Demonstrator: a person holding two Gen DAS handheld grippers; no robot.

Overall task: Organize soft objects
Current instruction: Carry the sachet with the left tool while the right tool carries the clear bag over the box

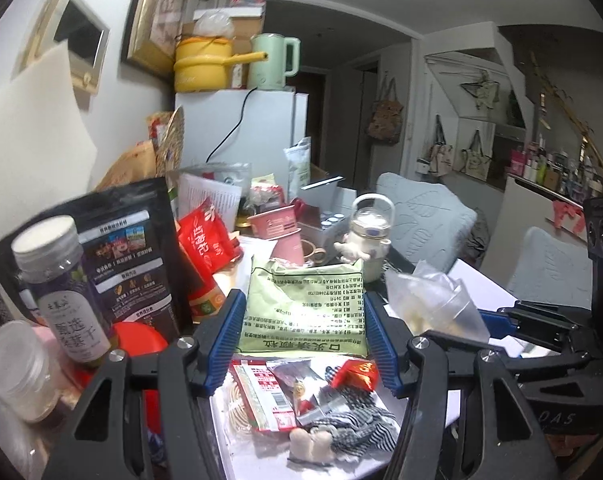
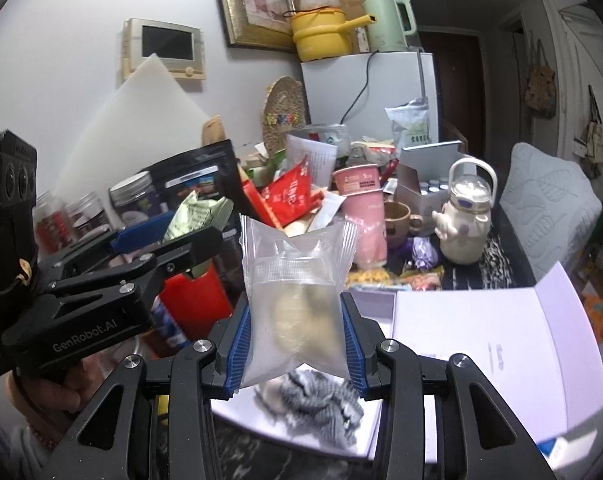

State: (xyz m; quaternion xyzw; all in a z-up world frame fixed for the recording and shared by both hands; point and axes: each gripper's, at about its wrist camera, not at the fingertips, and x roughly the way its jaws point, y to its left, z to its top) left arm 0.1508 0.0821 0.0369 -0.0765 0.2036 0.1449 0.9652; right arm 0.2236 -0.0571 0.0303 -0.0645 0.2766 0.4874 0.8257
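Left gripper (image 1: 304, 322) clamped on green packet (image 1: 301, 304), right gripper (image 2: 299, 338) pinching clear bag (image 2: 297, 300), contents blurred; striped cloth (image 2: 321, 404) half hidden at 6 o'clock.

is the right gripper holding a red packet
No, the right gripper is shut on a clear plastic bag with pale contents.

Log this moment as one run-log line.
left gripper: shut on green packet | right gripper: shut on clear bag | both held above white box

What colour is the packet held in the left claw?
Pale green with dark print; the packet shows best in the left wrist view.
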